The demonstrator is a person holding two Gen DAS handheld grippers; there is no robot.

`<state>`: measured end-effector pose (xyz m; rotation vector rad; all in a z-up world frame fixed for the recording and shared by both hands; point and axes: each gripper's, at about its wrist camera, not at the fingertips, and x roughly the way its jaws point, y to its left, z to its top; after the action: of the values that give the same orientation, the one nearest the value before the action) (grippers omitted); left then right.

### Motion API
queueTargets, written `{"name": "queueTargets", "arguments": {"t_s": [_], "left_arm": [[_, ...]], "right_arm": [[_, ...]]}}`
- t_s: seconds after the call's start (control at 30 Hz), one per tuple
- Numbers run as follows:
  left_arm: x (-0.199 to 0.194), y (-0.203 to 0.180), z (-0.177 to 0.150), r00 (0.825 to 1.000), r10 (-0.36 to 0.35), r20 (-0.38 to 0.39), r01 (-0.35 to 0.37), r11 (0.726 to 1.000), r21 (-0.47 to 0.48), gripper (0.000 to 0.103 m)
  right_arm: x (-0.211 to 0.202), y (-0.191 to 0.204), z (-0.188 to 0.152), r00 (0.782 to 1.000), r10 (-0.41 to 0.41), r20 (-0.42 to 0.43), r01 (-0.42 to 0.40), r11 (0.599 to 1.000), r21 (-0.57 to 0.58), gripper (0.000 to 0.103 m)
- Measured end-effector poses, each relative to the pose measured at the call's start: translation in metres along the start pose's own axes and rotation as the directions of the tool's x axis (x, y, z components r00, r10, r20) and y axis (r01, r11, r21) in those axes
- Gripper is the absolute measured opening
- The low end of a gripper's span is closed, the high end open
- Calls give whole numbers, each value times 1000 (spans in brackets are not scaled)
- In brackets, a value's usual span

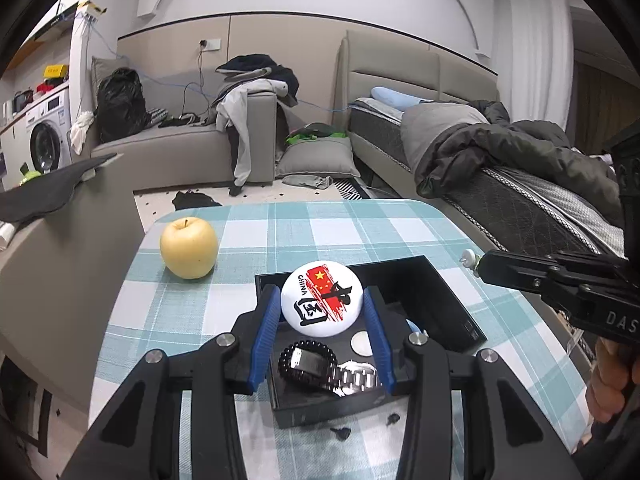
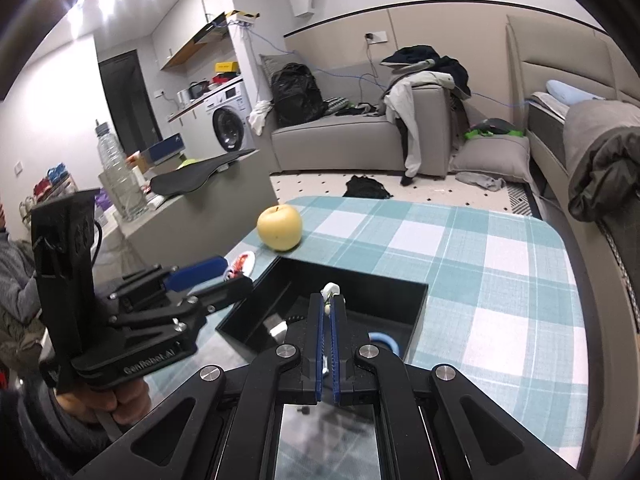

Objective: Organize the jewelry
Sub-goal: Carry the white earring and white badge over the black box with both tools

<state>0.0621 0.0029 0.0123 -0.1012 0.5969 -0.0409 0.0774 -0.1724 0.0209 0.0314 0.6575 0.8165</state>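
My left gripper is shut on a round white badge with a red flag design, held just above an open black box. In the box lie a black bead bracelet, a metal watch band and a silver disc. My right gripper is shut on a small white pearl earring over the same box, where a blue ring lies. From the left wrist view, the right gripper reaches in from the right with the earring at its tip.
A yellow apple stands on the teal checked tablecloth behind the box. Two small dark bits lie on the cloth in front of it. A grey counter with a plastic bottle is on the left and a bed on the right.
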Motion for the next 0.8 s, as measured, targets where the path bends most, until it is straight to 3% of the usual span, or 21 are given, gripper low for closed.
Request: {"name": "queueTargets", "arguments": {"t_s": [0.8], "left_arm": [[23, 2, 0, 997, 50, -51, -52, 998, -40, 37]], "right_arm": [[54, -10, -3, 992, -67, -104, 73, 996, 51, 2]]}}
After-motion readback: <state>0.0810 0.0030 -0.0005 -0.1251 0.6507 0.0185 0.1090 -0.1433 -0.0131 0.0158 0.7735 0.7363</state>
